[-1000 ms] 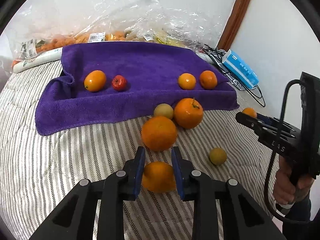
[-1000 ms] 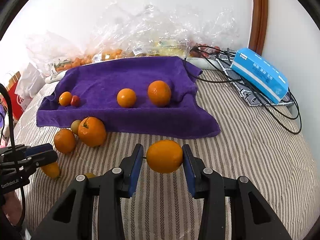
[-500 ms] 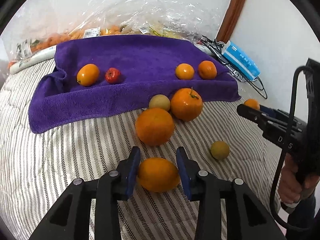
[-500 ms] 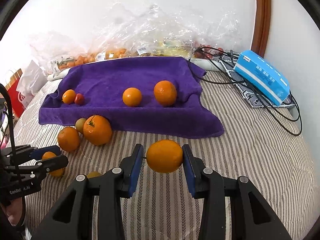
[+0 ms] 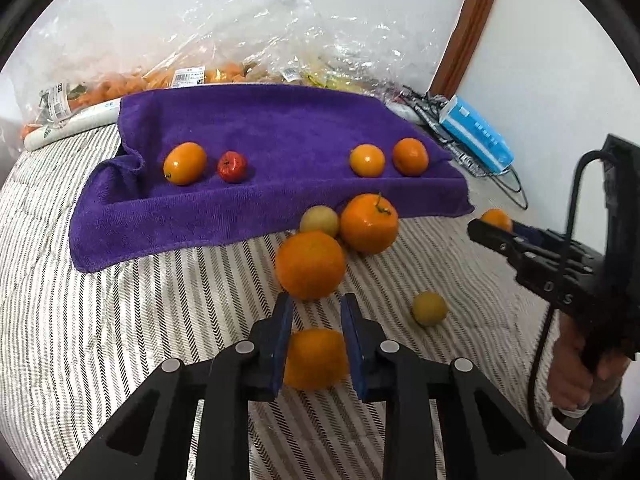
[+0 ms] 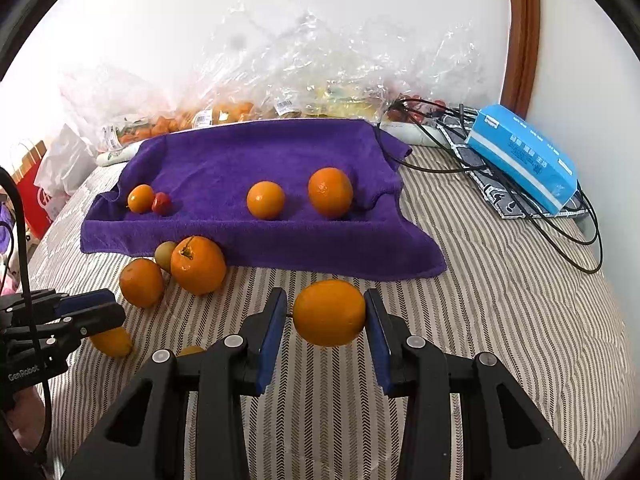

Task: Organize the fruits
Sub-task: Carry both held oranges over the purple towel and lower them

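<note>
A: Your left gripper (image 5: pixel 316 322)?
B: Closed on a smooth round orange fruit (image 5: pixel 316 358), low on the striped bedcover (image 5: pixel 120 320).
A: Right gripper (image 6: pixel 326 320)?
B: It clamps a glossy oval orange (image 6: pixel 329 312), lifted near the purple towel (image 6: pixel 240 160).

Off to my right gripper's left I read "GenRobot" in pale letters on my left gripper (image 6: pixel 60 322), while the barcode stickers on the plastic bags (image 6: pixel 280 92) beyond it and the print on the blue box (image 6: pixel 524 158) ahead-right are too small to read.
</note>
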`<state>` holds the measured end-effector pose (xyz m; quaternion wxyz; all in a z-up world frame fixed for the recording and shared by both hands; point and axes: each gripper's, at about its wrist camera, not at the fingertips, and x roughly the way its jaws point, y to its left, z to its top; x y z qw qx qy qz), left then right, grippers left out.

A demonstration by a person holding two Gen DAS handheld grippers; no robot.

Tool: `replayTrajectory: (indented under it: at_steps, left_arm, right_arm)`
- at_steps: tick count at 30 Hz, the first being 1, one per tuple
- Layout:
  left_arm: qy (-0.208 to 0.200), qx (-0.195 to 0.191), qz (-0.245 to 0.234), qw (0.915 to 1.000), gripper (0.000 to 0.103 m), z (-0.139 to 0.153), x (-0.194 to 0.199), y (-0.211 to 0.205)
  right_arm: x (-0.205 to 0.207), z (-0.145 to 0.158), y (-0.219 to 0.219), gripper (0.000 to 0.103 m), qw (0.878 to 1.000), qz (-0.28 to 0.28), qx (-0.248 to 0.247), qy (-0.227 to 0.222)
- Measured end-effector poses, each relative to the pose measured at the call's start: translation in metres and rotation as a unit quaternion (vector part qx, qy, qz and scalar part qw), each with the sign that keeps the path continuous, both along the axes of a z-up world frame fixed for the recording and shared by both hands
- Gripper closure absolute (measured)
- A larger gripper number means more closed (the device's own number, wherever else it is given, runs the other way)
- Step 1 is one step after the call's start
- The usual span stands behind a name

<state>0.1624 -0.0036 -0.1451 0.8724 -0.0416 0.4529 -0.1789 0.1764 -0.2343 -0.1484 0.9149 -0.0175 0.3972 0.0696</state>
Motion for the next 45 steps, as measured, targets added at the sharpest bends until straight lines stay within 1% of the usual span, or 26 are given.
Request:
replayTrajectory:
  at_steps: [1,3,7,9,11,12,13,16,21,28,33,40,45]
  left_arm:
    - [0.003,-0.001,-0.001,1.0000,0.076,-0.002,0.000,-0.001]
    - [0.000,0.004,-0.003,1.0000,0.077,-0.002,-0.001,-0.003]
    - [0.003,0.019,-0.011,0.9998,0.068,-0.006,-0.001,-0.011]
    - [0.009,0.021,-0.014,0.9996,0.066,-0.010,-0.001,-0.013]
    - [-0.001,0.038,-0.010,0.9992,0.065,-0.011,-0.004,-0.017]
    - [-0.005,0.050,-0.010,0.9987,0.064,-0.012,-0.005,-0.019]
    - [-0.012,0.066,-0.010,0.9977,0.065,-0.012,-0.007,-0.023]
    - [-0.030,0.087,-0.014,0.9957,0.065,-0.011,-0.012,-0.027]
    - [-0.037,0.070,-0.006,0.9969,0.065,-0.004,-0.014,-0.020]
    - [-0.048,0.032,0.017,0.9982,0.065,0.016,-0.010,0.001]
    - [-0.057,0.020,0.034,0.9976,0.065,0.029,-0.004,0.014]
    - [-0.063,-0.003,0.055,0.9965,0.065,0.044,0.018,0.030]
    - [-0.068,-0.009,0.065,0.9956,0.065,0.054,0.040,0.038]
  right_arm:
    - [0.000,0.000,0.001,0.064,1.000,0.001,0.000,0.000]
    - [-0.001,0.000,0.001,0.064,1.000,0.002,0.000,0.000]
    - [-0.003,0.001,0.001,0.064,1.000,0.002,0.001,-0.001]
    - [-0.003,0.001,0.001,0.064,1.000,0.002,0.003,-0.001]
    - [-0.002,0.001,0.000,0.064,1.000,0.002,0.003,-0.001]
    - [-0.002,0.001,0.000,0.064,1.000,0.002,0.003,-0.001]
    - [-0.002,0.001,0.000,0.064,1.000,0.002,0.003,-0.001]
    - [-0.003,0.002,0.000,0.064,1.000,0.002,0.004,-0.002]
    - [-0.003,0.003,0.001,0.064,1.000,0.004,0.005,-0.004]
    - [-0.004,0.010,0.006,0.064,1.000,0.008,0.004,-0.012]
    - [-0.002,0.019,0.010,0.064,1.000,0.012,0.003,-0.021]
    - [0.006,0.031,0.020,0.064,0.999,0.026,0.001,-0.035]
    - [0.018,0.042,0.030,0.064,0.998,0.041,-0.001,-0.051]
